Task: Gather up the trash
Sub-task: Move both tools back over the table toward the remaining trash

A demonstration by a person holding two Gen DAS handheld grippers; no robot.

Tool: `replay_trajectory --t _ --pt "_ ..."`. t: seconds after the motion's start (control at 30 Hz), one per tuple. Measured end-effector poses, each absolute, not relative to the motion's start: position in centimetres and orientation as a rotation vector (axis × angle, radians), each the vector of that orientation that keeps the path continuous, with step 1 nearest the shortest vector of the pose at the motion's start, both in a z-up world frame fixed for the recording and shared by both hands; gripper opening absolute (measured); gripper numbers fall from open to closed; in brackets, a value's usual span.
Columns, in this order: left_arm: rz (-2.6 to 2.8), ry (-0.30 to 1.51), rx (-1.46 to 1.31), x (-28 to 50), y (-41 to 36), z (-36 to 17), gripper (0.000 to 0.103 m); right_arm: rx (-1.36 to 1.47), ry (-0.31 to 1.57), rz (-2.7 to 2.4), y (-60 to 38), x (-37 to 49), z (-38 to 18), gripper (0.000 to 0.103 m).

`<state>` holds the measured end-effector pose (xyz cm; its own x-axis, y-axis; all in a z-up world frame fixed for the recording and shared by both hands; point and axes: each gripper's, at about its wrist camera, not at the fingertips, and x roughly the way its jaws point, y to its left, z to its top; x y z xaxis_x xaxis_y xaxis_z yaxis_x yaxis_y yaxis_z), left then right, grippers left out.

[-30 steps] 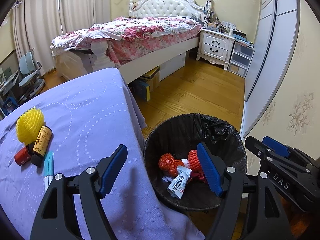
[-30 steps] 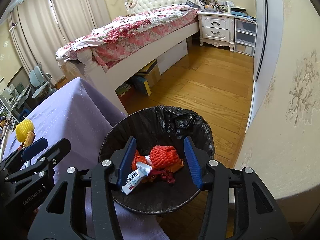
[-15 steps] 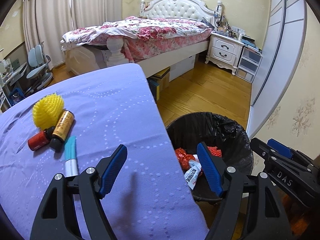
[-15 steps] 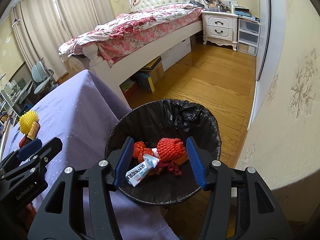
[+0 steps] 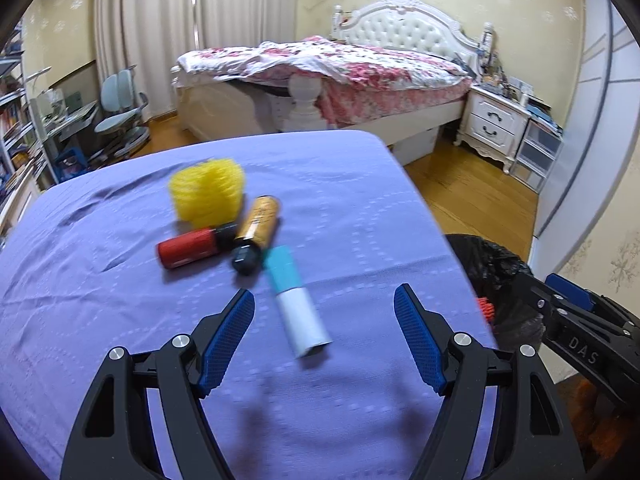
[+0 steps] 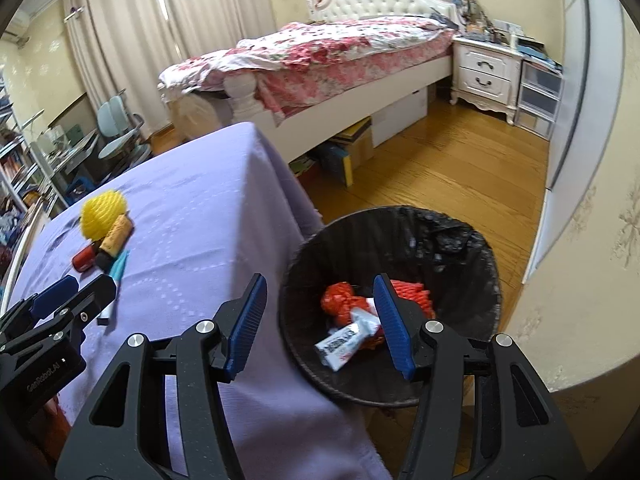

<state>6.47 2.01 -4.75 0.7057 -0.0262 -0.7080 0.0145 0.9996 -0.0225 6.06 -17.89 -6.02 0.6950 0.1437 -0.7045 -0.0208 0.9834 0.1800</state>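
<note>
A purple-clothed table (image 5: 120,320) carries a yellow foam net (image 5: 206,192), a red bottle (image 5: 188,248), a gold bottle with a black cap (image 5: 258,228) and a teal-and-white tube (image 5: 296,308). My left gripper (image 5: 324,292) hangs open over the cloth, and the tube's white end lies just ahead between its fingers, untouched. My right gripper (image 6: 320,280) is open and empty above the table corner and the near rim of a black-lined bin (image 6: 440,236). In the bin lie red foam nets (image 6: 340,300) and a white wrapper (image 6: 346,342).
The bin (image 5: 492,268) stands on the wood floor by the table's right edge, close to a wall. A bed (image 6: 340,52), a nightstand (image 6: 484,72) and boxes under the bed lie beyond. A desk and chair (image 5: 120,116) stand far left.
Both grippers have swung left from over the bin toward the table. The left one now faces the tube and bottles. The right one's jaws stand slightly wider.
</note>
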Motion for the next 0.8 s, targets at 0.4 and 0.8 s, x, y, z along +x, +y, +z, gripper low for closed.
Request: replay_trajectory --t 0.4,0.8 --pt "0.13 0.787 -0.069 4.9 9.4 -5.2 0.073 0.071 0.809 0.23 -10.2 5.8 -5.4 0.054" --pt "0.225 0.802 -0.1 3.8 14.3 -5.9 0.073 -0.006 0.815 0.322 -4.3 5.5 -5.4 0.059"
